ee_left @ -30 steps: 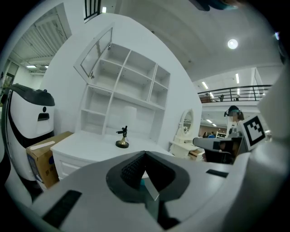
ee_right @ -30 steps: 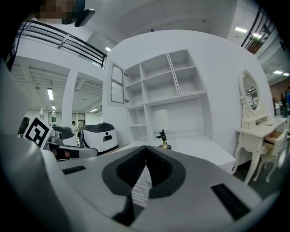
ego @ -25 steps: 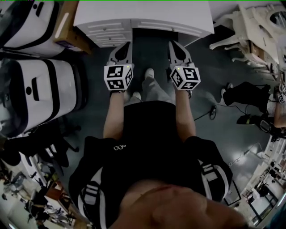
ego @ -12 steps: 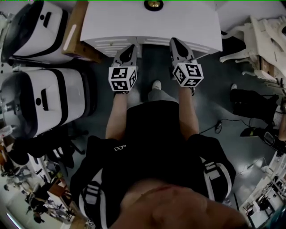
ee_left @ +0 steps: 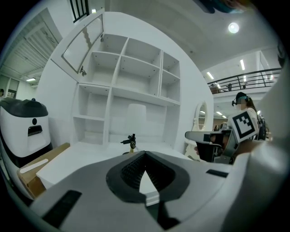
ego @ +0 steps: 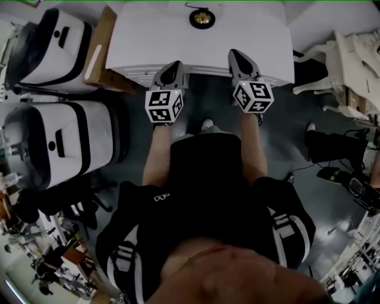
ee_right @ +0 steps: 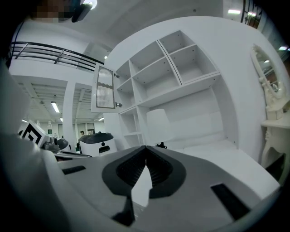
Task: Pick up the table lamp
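We find both pairs of jaws clenched, tips together, with nothing between them: the left gripper [ee_left: 145, 154] and the right gripper [ee_right: 146, 147] are level at the near edge of the white desk [ego: 148, 41]. The table lamp [ee_left: 135, 127] stands well apart from them at the middle of the desk's far edge. It is upright, long axis vertical, shade uppermost, in front of white shelves [ee_left: 136, 68]. A cardboard box [ego: 98, 47] sits against the desk's left edge, and the floor [ego: 285, 130] is dark.

White desk [ego: 154, 35] bearing table lamp [ego: 202, 18]
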Available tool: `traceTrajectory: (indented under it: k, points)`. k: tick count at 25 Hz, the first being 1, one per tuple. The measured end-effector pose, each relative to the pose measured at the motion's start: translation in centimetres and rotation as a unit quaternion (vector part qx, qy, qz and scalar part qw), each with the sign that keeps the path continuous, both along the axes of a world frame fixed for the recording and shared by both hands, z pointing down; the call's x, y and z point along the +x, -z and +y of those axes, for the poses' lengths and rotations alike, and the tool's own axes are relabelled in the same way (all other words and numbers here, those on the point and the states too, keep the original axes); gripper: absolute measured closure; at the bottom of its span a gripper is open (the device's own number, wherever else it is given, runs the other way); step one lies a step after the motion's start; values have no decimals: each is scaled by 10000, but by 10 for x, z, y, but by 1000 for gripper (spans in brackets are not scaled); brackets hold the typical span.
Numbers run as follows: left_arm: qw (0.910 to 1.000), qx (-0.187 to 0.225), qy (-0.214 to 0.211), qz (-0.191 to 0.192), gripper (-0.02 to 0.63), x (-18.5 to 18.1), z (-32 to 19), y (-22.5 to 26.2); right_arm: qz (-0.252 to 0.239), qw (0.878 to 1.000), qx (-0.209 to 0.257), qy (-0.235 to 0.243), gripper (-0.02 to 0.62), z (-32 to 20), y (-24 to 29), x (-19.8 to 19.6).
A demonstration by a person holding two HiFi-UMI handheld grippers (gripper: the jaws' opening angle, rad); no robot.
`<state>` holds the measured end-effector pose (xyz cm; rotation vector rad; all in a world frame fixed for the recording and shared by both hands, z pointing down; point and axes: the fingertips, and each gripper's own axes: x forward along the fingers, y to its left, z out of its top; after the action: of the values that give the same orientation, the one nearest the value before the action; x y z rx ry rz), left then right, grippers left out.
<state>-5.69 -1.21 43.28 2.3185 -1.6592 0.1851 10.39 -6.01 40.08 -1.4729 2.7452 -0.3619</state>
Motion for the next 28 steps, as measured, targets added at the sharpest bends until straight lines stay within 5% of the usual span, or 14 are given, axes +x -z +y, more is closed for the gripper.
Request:
traceTrajectory:
  k: [12, 28]
  points:
    - [9992, -300, 159, 196, 600, 6, -10, -11, -82, 9987, -445, 240, 575, -9, -39, 3]
    - [9969, -471, -540, 322, 600, 38, -89, -30, 348, 9976, -592, 30, 575, -62, -70, -3]
